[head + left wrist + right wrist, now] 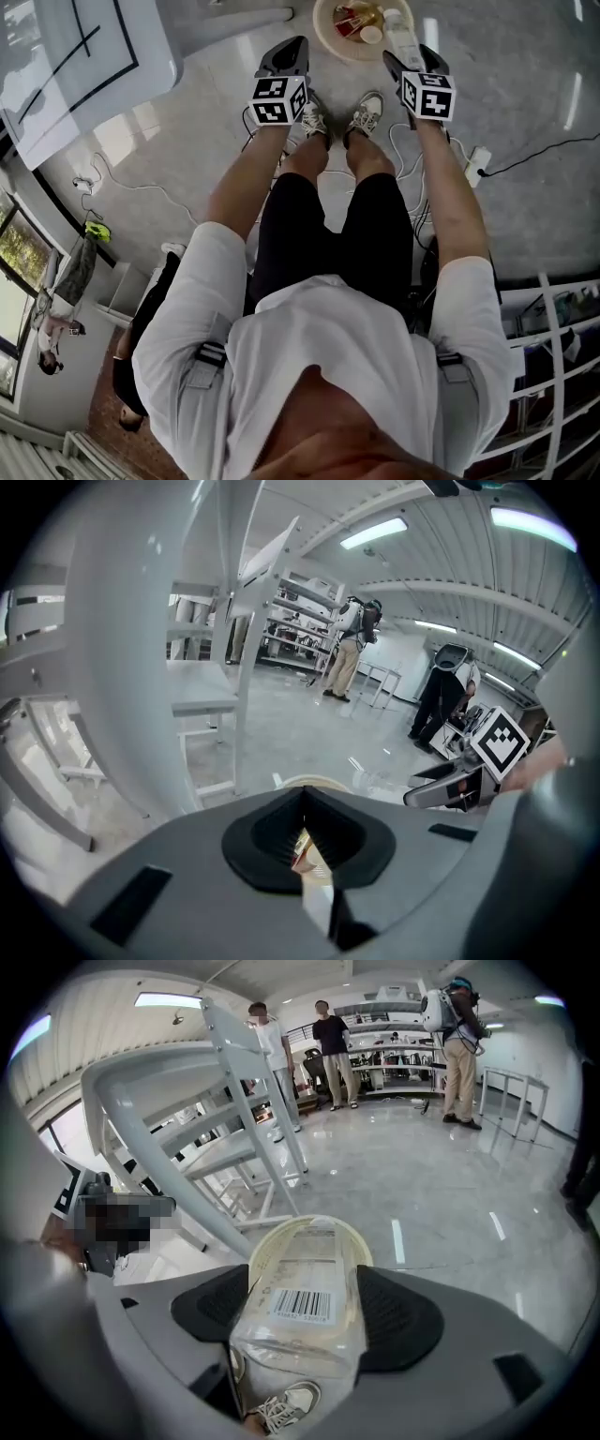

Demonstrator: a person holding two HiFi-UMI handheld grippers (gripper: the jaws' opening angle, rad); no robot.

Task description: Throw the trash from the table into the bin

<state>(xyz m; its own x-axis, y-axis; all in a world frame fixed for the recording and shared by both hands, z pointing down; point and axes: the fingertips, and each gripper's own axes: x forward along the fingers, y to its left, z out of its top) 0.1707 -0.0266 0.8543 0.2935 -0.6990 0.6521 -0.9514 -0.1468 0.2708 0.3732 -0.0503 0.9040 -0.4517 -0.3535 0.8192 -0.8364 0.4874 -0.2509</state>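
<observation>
1. The clear plastic bottle (302, 1303), barcode label up, is clamped between the jaws of the right gripper (305, 1324). The head view shows the bottle (402, 37) hanging over the edge of the bin (322, 39).
2. A thin red-and-white wrapper scrap (307, 853) is pinched in the left gripper (302, 832), whose jaws are pressed together on it. Only the left gripper view shows this scrap.
3. The round cream bin stands on the floor (525, 112), just ahead of the person's shoes (314, 120). The head view looks into it and shows red trash and a white lid inside. Each gripper view catches only its rim (314, 782) (267, 1246).
4. In the head view the left gripper (286, 54) and right gripper (412, 59) sit side by side at the bin's near edge.
5. The white worktop (84, 56) lies at that view's upper left, well apart from the bin.
6. The gripper views alone show people standing (330, 1054) far across the hall.
</observation>
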